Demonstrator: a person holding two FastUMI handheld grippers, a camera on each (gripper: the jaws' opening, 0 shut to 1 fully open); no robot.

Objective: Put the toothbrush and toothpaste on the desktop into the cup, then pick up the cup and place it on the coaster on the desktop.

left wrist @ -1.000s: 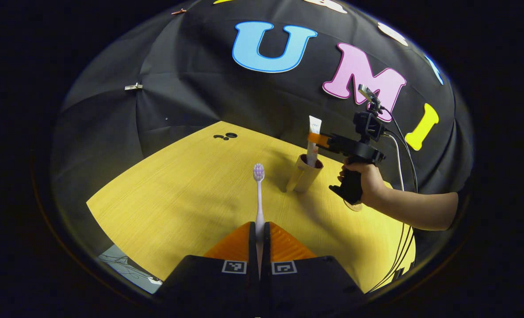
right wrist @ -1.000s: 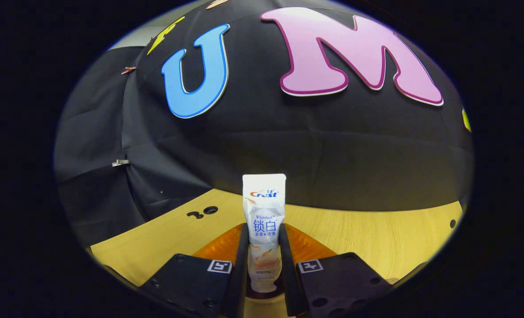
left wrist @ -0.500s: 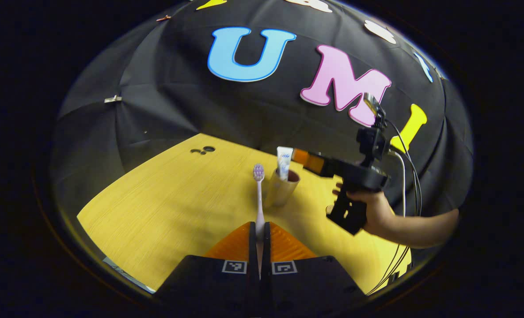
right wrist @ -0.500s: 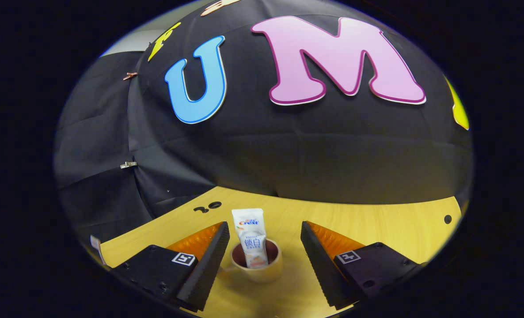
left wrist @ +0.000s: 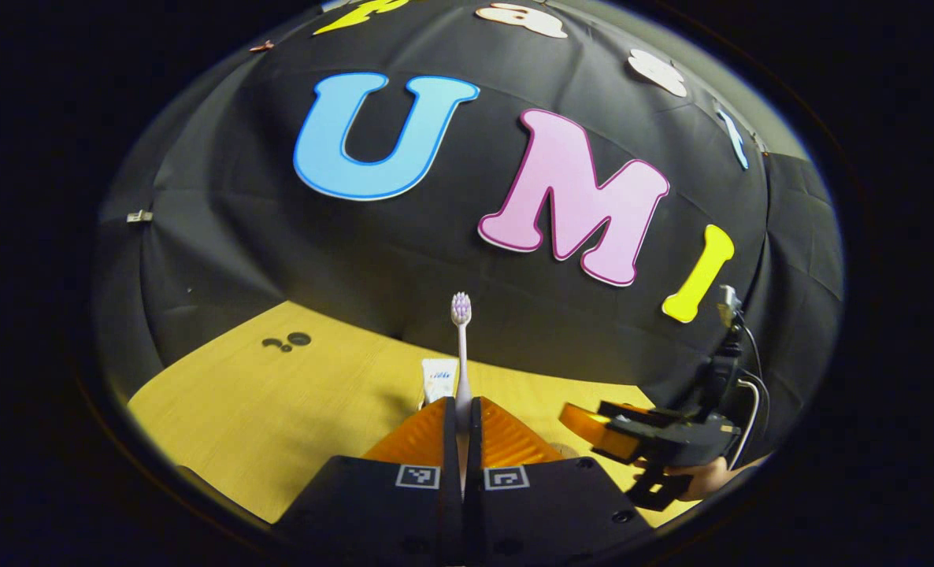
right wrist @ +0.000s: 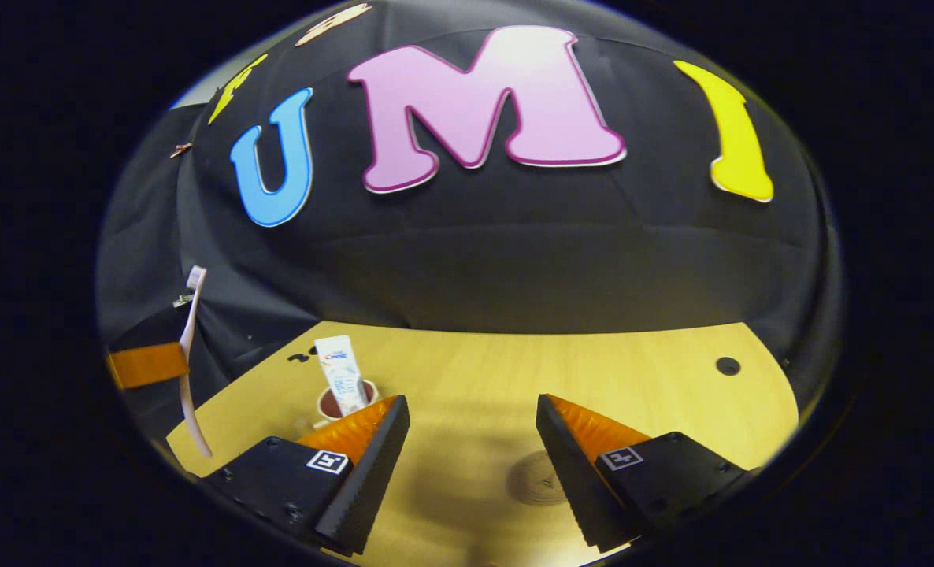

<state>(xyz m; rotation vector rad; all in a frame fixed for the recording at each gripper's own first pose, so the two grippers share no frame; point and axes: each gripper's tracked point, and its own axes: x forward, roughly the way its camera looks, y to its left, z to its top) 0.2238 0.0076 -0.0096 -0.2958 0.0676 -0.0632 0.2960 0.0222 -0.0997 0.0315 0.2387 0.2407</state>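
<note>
Carrying the toothbrush (left wrist: 461, 346) upright at frame centre in the left gripper view, left gripper (left wrist: 462, 417) clamping both fingers on its handle, bristles up. Just left of the handle, toothpaste (left wrist: 439, 380) peeking above the fingers, already standing in the cup (right wrist: 346, 402), seen at lower left of the right gripper view. Hanging at lower right of the left gripper view, right gripper (right wrist: 472, 433) spread wide and holding nothing, framing the coaster (right wrist: 538, 478) on the wooden desktop (right wrist: 593, 370). Advising: centring the handle's lower end over the cup's free side, lowering straight, avoiding nudging the tube or tipping the cup, releasing only once the handle is well inside.
</note>
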